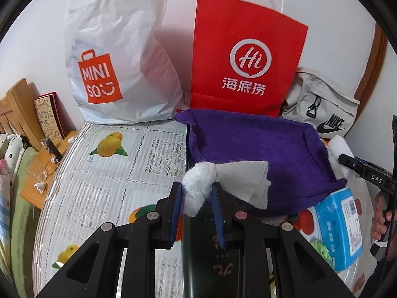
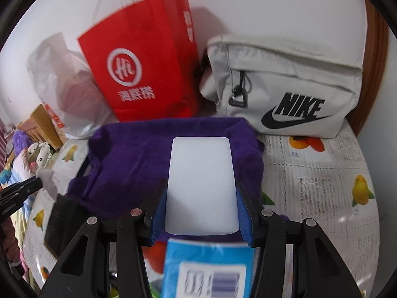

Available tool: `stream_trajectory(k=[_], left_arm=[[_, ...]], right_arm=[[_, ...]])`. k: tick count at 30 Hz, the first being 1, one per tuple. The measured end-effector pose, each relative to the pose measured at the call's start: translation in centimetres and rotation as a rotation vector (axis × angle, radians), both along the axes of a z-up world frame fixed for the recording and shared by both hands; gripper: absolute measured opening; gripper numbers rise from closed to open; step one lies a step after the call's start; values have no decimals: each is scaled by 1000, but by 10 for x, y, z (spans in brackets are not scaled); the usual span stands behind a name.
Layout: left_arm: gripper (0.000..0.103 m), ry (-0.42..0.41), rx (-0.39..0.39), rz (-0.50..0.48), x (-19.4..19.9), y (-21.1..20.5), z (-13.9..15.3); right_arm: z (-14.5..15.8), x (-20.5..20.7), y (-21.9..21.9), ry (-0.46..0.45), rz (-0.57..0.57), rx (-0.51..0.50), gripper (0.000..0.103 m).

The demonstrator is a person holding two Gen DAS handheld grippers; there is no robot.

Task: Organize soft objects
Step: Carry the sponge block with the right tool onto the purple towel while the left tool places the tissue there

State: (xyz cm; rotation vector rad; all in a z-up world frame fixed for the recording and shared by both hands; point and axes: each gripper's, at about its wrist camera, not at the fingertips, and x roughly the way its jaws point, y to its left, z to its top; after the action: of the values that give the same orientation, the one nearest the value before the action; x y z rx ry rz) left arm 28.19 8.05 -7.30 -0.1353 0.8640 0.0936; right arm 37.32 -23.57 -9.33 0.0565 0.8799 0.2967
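My left gripper (image 1: pixel 197 186) is shut on a knotted white cloth (image 1: pixel 201 186), whose loose flap hangs over the front wall of a purple felt bin (image 1: pixel 260 146). My right gripper (image 2: pixel 201 186) is shut on a white foam block (image 2: pixel 201 186), held above the purple bin (image 2: pixel 129 159). In the left wrist view the right gripper (image 1: pixel 364 176) enters from the right edge with the white block (image 1: pixel 341 149). The right wrist view has the left gripper (image 2: pixel 27 186) at its left edge, the white cloth (image 2: pixel 47 177) in its tips.
A white Miniso bag (image 1: pixel 111 57), a red paper bag (image 1: pixel 245 57) and a grey Nike bag (image 2: pixel 285 87) stand against the wall behind the bin. A blue tissue pack (image 1: pixel 340 228) and a dark box (image 1: pixel 215 260) lie on the fruit-print tablecloth (image 1: pixel 111 161).
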Motion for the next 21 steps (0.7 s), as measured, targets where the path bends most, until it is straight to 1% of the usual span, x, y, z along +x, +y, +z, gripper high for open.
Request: stream_trajectory(k=[8,13,16,17,18,20,21], left_arm=[[23,36,-20,-25,38,-8,-12],[23,46,-8,-29,57,-12,-16],[23,56,-3,-24,67,-10,-19],[23,60,-4,-22,70,-10,-20],[23,62,-5,-21,73,-10,-21],[23,65,-5,-21,80,-10,-24],[23,66,-4,-19,83,-10,-25]], right_arm=[[-28,31,12,90,22,-11,50],[-39,37,18,132,59,-64,50],[-45,41,17,170,79,-41,51],[-46,42,17,177,86,-32,55],[-46,42,17,177,88,-31,63],[-45,41,19,162,87,-44,73],[-42,39,20,144,93,-46,73]])
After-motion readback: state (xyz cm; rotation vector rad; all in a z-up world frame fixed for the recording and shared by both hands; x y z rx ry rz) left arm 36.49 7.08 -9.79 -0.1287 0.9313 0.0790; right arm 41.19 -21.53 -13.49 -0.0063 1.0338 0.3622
